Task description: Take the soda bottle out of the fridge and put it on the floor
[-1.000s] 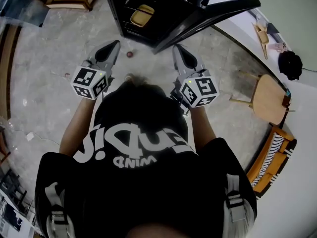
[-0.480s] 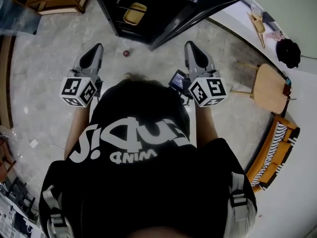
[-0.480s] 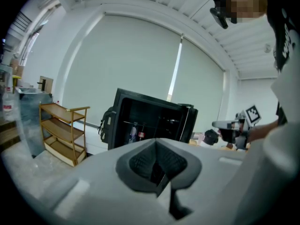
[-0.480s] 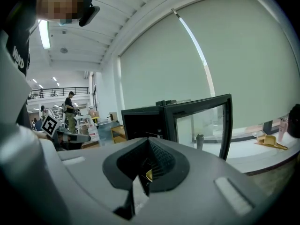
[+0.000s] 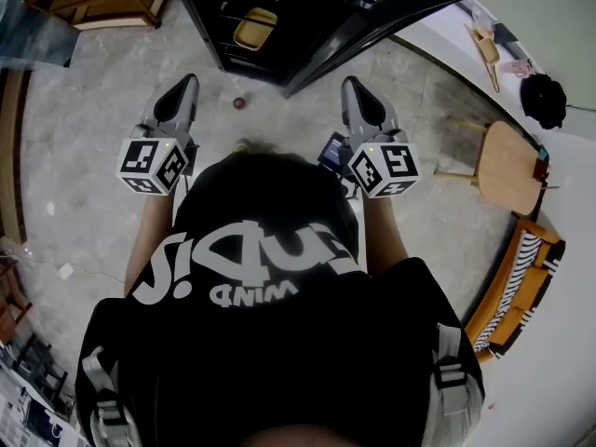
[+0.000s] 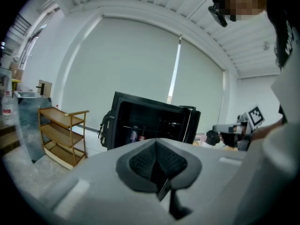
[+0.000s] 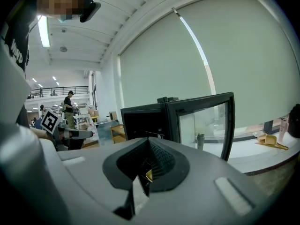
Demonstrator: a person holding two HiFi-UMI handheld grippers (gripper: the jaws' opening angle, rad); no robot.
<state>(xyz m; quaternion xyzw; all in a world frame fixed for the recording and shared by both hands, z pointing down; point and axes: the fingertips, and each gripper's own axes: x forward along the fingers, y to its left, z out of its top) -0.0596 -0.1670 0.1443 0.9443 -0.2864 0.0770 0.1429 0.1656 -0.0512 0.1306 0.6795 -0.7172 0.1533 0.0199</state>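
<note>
Head view: left gripper (image 5: 183,88) and right gripper (image 5: 353,91), jaws closed, nothing held; black fridge (image 5: 307,7), door open.

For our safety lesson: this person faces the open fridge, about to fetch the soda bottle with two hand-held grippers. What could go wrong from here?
1. The left hand-held gripper and right hand-held gripper both have closed jaws; reaching in so could knock the bottle over.
2. The open fridge door juts out beside the right one and may get bumped.
3. A small red thing lies on the floor before the fridge; a bottle set on it could tip.
</note>
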